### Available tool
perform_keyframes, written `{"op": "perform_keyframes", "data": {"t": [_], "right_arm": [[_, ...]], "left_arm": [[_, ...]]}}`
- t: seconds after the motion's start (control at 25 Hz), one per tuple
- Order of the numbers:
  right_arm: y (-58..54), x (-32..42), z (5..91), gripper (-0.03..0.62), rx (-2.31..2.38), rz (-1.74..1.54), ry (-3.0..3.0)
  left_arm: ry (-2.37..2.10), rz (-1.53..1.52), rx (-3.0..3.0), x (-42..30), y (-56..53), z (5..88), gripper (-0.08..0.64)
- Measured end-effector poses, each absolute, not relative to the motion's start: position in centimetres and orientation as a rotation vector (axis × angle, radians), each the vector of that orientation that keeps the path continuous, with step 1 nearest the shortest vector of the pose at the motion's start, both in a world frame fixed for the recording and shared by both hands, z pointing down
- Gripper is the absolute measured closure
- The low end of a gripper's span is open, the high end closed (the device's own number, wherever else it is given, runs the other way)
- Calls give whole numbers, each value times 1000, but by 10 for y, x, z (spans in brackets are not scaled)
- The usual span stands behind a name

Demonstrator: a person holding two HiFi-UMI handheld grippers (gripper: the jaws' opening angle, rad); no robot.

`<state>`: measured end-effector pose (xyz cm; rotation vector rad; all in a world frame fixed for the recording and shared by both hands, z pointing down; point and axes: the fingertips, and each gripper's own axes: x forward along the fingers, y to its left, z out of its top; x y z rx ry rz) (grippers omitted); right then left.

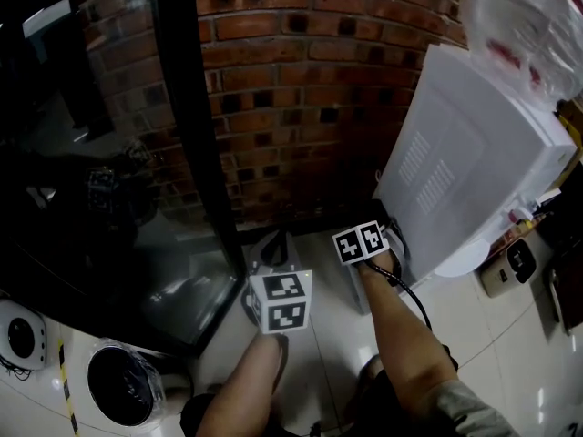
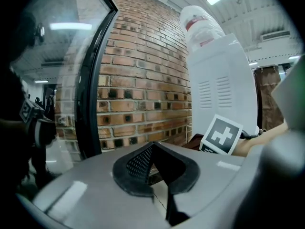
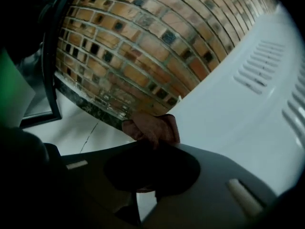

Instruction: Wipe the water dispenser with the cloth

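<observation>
The right gripper (image 3: 152,147) has its fingers pinching a brown cloth (image 3: 151,128). The cloth is bunched low at the left edge of the white dispenser (image 1: 474,171), by the foot of the far brick wall (image 1: 301,89). Whether it touches the panel I cannot tell. The left gripper (image 2: 151,149), to its left, has its fingers pressed together with nothing between them.

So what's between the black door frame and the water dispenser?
A stretch of brick wall fills the gap between the door frame and the water dispenser, clearest in the head view; the left gripper view shows it too.
</observation>
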<state>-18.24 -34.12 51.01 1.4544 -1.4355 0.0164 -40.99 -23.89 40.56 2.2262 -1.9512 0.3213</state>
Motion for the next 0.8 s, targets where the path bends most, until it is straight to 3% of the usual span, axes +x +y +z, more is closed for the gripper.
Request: {"op": "perform_keyframes", "data": {"t": [0.8], "right_arm": [[-344,-173,731,525,1521,340,-1495]], "left_arm": [[-1856,582,2105,-391,-240,543,560]]}}
